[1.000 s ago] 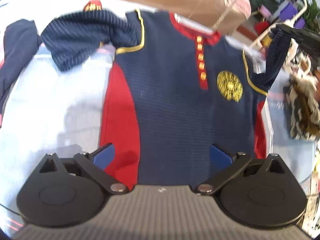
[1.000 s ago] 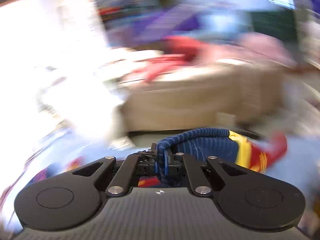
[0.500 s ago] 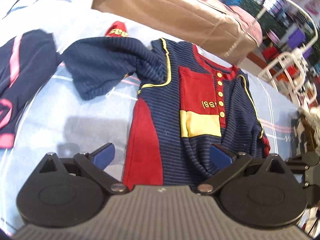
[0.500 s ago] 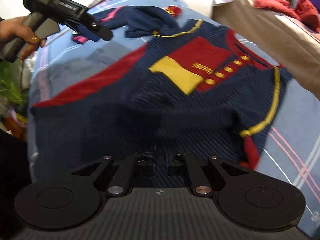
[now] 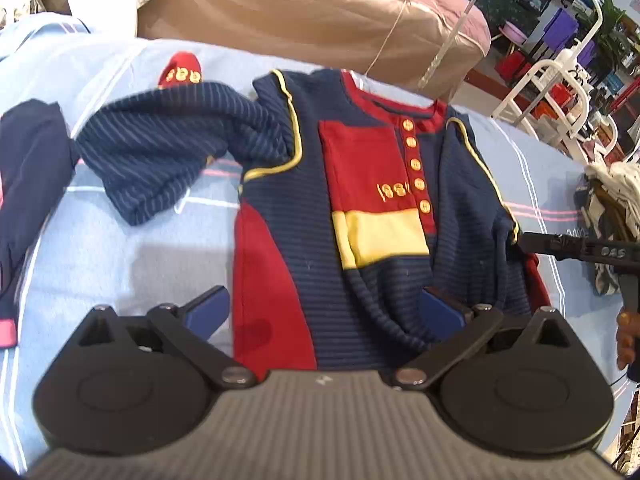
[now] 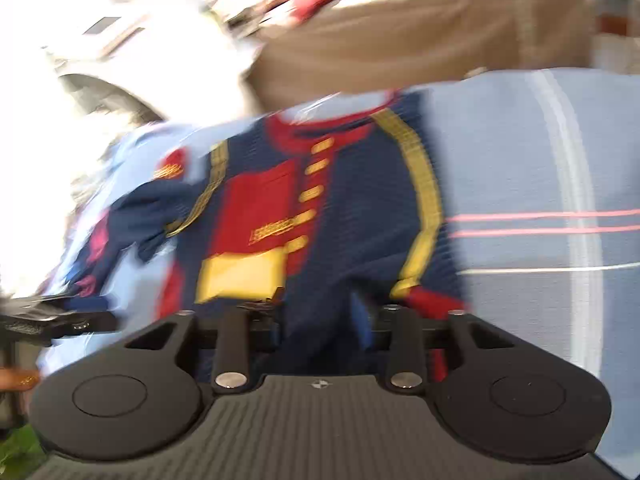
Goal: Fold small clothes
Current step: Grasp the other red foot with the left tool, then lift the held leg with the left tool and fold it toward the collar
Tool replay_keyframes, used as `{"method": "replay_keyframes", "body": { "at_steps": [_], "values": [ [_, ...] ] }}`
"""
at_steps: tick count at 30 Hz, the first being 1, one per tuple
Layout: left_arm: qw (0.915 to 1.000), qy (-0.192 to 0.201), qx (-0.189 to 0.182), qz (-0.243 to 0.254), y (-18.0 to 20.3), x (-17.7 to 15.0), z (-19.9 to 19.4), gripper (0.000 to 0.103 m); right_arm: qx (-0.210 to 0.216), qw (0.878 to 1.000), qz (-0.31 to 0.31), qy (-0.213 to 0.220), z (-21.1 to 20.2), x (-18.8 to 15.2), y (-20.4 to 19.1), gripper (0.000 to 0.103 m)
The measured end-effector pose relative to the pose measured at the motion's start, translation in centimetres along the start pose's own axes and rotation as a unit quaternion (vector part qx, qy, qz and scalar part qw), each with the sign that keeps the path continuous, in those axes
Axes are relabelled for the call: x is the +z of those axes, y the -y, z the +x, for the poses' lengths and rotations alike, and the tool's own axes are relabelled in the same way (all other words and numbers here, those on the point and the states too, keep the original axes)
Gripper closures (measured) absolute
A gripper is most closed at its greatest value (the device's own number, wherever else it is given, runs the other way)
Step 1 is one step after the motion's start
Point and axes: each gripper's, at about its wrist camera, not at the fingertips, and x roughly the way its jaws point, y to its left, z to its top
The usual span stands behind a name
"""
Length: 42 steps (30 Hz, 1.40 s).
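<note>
Left tool (image 5: 324, 312): blue pads wide apart, empty, over the hem. Right tool (image 6: 320, 322): jaws opening, having let go the right side, now folded inward. Navy ribbed knit child's top with red-and-yellow panels (image 5: 360, 216): flat on pale blue striped bedsheet (image 5: 120, 260); left sleeve (image 5: 168, 152) unfolded. Beyond: tan wrapped bundle (image 5: 320, 12).

Blurred, hidden and cropped around the navy jumper

The right wrist view is motion-smeared: the navy jumper (image 6: 360, 216) shows no legible chest lettering. In the left wrist view, its hem hides behind the left gripper (image 5: 326, 312), the right gripper (image 5: 516, 242) beside its sleeve is cropped, and the dark garment (image 5: 28, 184) is cut off.
</note>
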Motion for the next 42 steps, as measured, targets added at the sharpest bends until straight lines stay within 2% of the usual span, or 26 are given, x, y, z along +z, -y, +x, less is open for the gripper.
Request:
{"method": "replay_keyframes", "body": {
  "at_steps": [3, 4, 5, 8, 9, 10, 11, 13, 15, 17, 19, 22, 24, 27, 28, 30, 31, 32, 33, 34, 35, 36, 38, 39, 40, 42],
  "values": [
    [0.9994, 0.017, 0.006, 0.028, 0.0, 1.8, 0.3, 0.0, -0.081, 0.993, -0.08, 0.031, -1.4, -1.0, -1.4, 0.046],
    [0.9983, 0.022, 0.008, 0.053, 0.3, 2.7, 0.7, 0.001, -0.101, 0.988, -0.11, 0.033, -1.3, -1.2, -1.8, 0.035],
    [0.9965, 0.024, 0.008, 0.079, 0.8, 3.7, 1.3, 0.001, -0.111, 0.984, -0.134, 0.028, -1.1, -1.3, -2.2, 0.02],
    [0.987, 0.021, -0.014, 0.159, 2.6, 7.4, 3.5, 0.001, -0.088, 0.987, -0.131, 0.022, -1.1, -1.3, -2.1, 0.016],
    [0.9786, 0.037, -0.033, 0.2, 3.4, 8.8, 4.1, 0.0, -0.086, 0.988, -0.128, 0.024, -1.5, -1.3, -2.2, 0.014],
    [0.9675, 0.049, -0.062, 0.24, 3.9, 10.0, 4.6, 0.0, -0.087, 0.988, -0.126, 0.027, -1.9, -1.4, -2.3, 0.008],
    [0.9524, 0.052, -0.098, 0.284, 4.3, 11.4, 5.6, 0.0, -0.089, 0.989, -0.118, 0.03, -2.1, -1.5, -2.2, 0.001],
    [0.9329, 0.023, -0.115, 0.341, 4.8, 13.6, 8.1, 0.002, -0.083, 0.992, -0.087, 0.034, -2.5, -1.8, -1.9, 0.0],
    [0.9187, -0.021, -0.111, 0.378, 4.9, 15.2, 10.9, 0.011, -0.078, 0.994, -0.064, 0.036, -2.3, -2.3, -1.5, 0.0],
    [0.9057, -0.07, -0.137, 0.395, 4.9, 16.0, 13.0, 0.027, -0.082, 0.995, -0.05, 0.035, -2.7, -2.9, -1.3, 0.0],
    [0.892, -0.11, -0.148, 0.413, 5.1, 16.2, 14.7, 0.032, -0.084, 0.995, -0.036, 0.035, -3.0, -3.5, -1.0, 0.0],
    [0.8803, -0.14, -0.12, 0.437, 5.0, 15.6, 16.7, 0.035, -0.088, 0.996, -0.008, 0.034, -3.4, -4.2, -0.3, 0.0],
    [0.8825, -0.134, -0.125, 0.433, 4.9, 15.5, 16.9, 0.036, -0.089, 0.995, 0.007, 0.033, -3.4, -4.4, 0.0, 0.0],
    [0.883, -0.119, -0.111, 0.44, 5.3, 15.8, 16.6, 0.053, -0.086, 0.996, 0.016, 0.031, -3.4, -4.6, 0.2, 0.0],
    [0.8876, -0.106, -0.109, 0.435, 5.3, 16.2, 16.2, 0.057, -0.085, 0.996, 0.015, 0.03, -3.4, -4.6, 0.1, 0.0],
    [0.8951, -0.077, -0.108, 0.426, 5.3, 17.2, 15.8, 0.053, -0.08, 0.996, 0.013, 0.027, -3.3, -4.5, 0.0, 0.0],
    [0.8952, -0.08, -0.106, 0.425, 5.3, 17.4, 16.0, 0.05, -0.077, 0.997, 0.013, 0.025, -3.1, -4.4, -0.1, 0.0],
    [0.8921, -0.109, -0.102, 0.426, 5.2, 17.4, 16.8, 0.05, -0.073, 0.997, 0.014, 0.022, -3.0, -4.4, -0.2, 0.0],
    [0.8845, -0.142, -0.093, 0.435, 5.2, 17.2, 17.9, 0.049, -0.072, 0.997, 0.011, 0.021, -3.0, -4.3, -0.4, 0.0],
    [0.8775, -0.142, -0.094, 0.448, 5.3, 16.8, 18.0, 0.048, -0.071, 0.997, 0.009, 0.02, -3.0, -4.3, -0.6, 0.0],
    [0.8754, -0.142, -0.094, 0.452, 5.3, 16.8, 18.0, 0.049, -0.07, 0.997, 0.008, 0.021, -3.0, -4.3, -0.7, 0.0],
    [0.8789, -0.146, -0.094, 0.444, 5.3, 16.9, 17.9, 0.051, -0.069, 0.997, 0.008, 0.023, -3.2, -4.3, -0.8, 0.0],
    [0.8799, -0.155, -0.097, 0.439, 5.4, 16.8, 17.4, 0.078, -0.069, 0.997, 0.008, 0.028, -3.5, -4.3, -1.0, 0.0],
    [0.8782, -0.155, -0.091, 0.443, 5.5, 16.6, 16.8, 0.087, -0.068, 0.997, 0.01, 0.031, -3.6, -4.3, -1.0, 0.0],
    [0.8775, -0.156, -0.088, 0.445, 5.6, 16.3, 16.3, 0.093, -0.069, 0.997, 0.011, 0.031, -3.6, -4.4, -0.9, 0.0],
    [0.8803, -0.151, -0.085, 0.442, 5.3, 15.2, 15.1, 0.098, -0.072, 0.997, 0.018, 0.035, -3.8, -4.4, -0.7, 0.0]
  ]
}}
